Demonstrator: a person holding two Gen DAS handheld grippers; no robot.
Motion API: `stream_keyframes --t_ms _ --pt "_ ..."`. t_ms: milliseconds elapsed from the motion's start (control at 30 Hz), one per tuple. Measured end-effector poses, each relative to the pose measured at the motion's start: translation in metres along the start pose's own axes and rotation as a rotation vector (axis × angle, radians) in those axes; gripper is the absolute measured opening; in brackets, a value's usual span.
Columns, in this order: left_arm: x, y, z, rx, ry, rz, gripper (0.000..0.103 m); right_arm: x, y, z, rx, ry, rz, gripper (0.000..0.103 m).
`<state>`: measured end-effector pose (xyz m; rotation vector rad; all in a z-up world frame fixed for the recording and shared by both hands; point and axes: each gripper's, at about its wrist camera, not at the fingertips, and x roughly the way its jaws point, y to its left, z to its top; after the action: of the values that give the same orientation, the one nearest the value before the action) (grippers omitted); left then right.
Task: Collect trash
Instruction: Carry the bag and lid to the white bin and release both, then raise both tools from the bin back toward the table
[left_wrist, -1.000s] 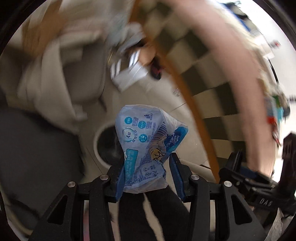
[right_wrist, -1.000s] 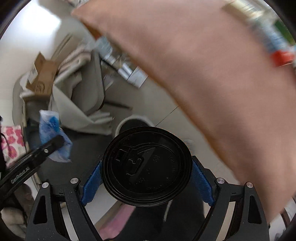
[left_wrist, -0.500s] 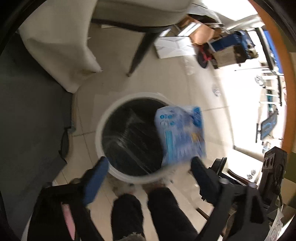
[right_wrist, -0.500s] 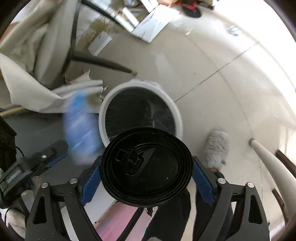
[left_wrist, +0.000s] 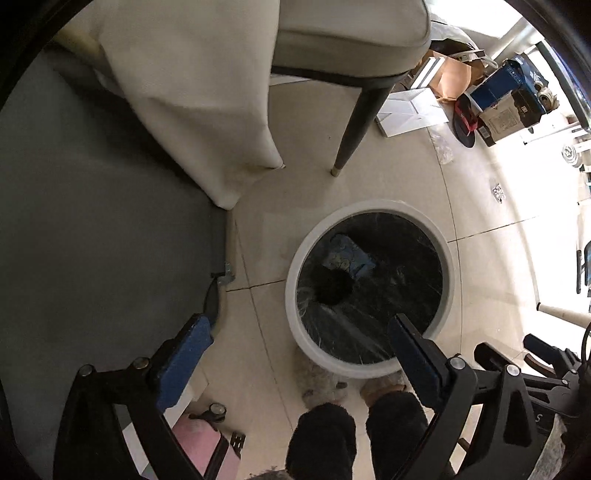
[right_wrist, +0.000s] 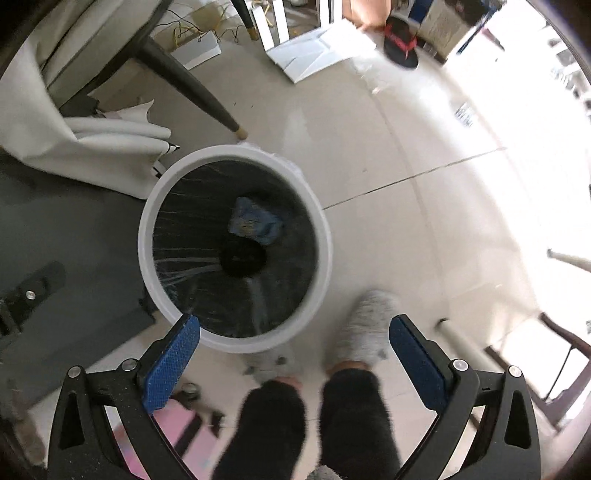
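With both loads released within the last second, nothing is held by either tool. The left gripper (left_wrist: 299, 354) is seen with its blue-padded jaws spread wide and empty; half a second ago the crumpled blue-and-white plastic wrapper (left_wrist: 346, 254) was falling past them, and a second ago it was clamped between them. The right gripper (right_wrist: 293, 345) is likewise wide apart and empty, whereas the round black plastic cup lid (right_wrist: 243, 259) was gripped by it in both earlier frames.

Both items are now found inside the round white-rimmed bin with the black liner (left_wrist: 448, 273). In the right wrist view the wrapper (right_wrist: 255, 220) lies near the bottom, just beside and slightly behind the lid, apparently touching it. In the left wrist view the lid (left_wrist: 332, 287) shows only as a dark disc against the liner, so its tilt cannot be told.

The bin (right_wrist: 327, 236) stands on pale floor tiles (right_wrist: 388, 155), near a dark chair leg (right_wrist: 192, 81) and a hanging cream cloth (left_wrist: 192, 92). The person's grey fluffy slippers (right_wrist: 364, 338) are planted just beside the rim.

This pair of deposits is judged complete. Whether more trash remains cannot be told; white sheets (right_wrist: 317, 48) and small scraps are visible on the floor further off.
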<state>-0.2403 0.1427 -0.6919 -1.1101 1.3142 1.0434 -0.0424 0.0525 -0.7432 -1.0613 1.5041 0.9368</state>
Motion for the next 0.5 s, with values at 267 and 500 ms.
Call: stream_keyframes --t_ms 267,500 --pt "-0.072 -0.004 -0.015 -0.004 -0.014 0.01 0.099 -0.082 0.002 -0.007 -0.017 -0.047 -0.012 0.103" --pt "-0.145 -0.011 -0.026 0.008 -0.041 0.016 0.099 -0.165 0.002 -0.019 -0.032 -0.077 -0.018 0.103"
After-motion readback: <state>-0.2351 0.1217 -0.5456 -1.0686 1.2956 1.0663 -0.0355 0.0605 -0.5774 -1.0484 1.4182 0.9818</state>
